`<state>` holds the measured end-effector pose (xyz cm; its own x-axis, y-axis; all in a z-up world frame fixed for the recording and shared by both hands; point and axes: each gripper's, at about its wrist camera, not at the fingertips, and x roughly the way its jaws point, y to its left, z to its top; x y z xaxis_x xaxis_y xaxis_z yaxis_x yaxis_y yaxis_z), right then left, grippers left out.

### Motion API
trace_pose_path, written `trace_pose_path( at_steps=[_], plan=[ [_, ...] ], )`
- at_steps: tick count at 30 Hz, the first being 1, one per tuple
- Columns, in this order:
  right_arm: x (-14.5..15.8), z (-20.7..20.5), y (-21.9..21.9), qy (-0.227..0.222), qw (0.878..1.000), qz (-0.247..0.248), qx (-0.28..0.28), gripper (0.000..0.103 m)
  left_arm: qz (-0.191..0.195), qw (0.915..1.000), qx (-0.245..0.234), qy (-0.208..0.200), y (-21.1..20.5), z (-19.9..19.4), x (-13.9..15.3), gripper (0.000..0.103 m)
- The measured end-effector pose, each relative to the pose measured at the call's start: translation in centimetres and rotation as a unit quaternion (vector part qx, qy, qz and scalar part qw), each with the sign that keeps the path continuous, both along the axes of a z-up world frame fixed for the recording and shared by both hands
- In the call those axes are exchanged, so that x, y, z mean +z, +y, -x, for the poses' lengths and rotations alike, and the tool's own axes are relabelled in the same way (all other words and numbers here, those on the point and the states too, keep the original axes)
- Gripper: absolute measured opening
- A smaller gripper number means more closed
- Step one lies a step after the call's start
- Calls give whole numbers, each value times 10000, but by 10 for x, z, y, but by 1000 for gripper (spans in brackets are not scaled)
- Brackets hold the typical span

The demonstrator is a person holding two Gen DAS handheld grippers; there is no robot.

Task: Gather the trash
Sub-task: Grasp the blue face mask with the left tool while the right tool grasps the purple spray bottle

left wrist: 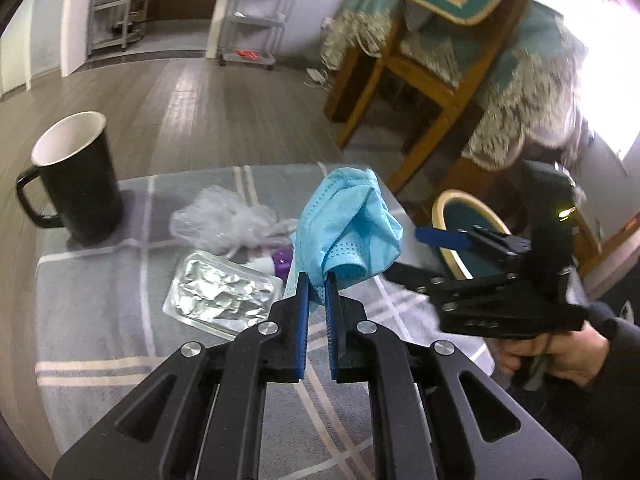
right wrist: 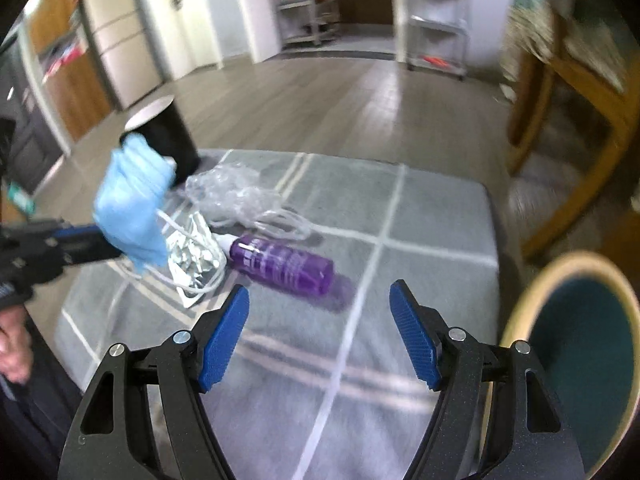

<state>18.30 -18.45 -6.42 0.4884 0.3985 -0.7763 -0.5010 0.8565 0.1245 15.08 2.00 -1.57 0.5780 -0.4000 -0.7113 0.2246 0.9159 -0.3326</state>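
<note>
Above grey table (left wrist: pixel 100 320), left hand-held gripper (left wrist: pixel 316 286) pinches blue mask (left wrist: pixel 348 228).

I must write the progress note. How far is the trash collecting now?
Nothing visibly binned yet. In hand: the left gripper is shut on the blue face mask, lifted off the table. Left: the plastic wrap, foil blister pack and purple bottle. The right gripper is open, empty.

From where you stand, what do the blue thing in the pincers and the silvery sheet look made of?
Blue face mask: soft non-woven fabric, matte, pleated and dotted, white ear loops.
Silvery blister sheet: thin foil, probably over plastic; shiny and crumpled.
</note>
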Motion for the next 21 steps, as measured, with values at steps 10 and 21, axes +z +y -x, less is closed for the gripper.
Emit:
trace_pose_path(
  at_steps=[10,21],
  plan=[
    [-30,-27,52,-19,9905,761,1141,74,244,9982,536,85,26,-4,-11,7],
    [-53,-24,85,-231,9746,1501,1649,47,41,9978,572,322,18,-12,-31,7]
  ],
)
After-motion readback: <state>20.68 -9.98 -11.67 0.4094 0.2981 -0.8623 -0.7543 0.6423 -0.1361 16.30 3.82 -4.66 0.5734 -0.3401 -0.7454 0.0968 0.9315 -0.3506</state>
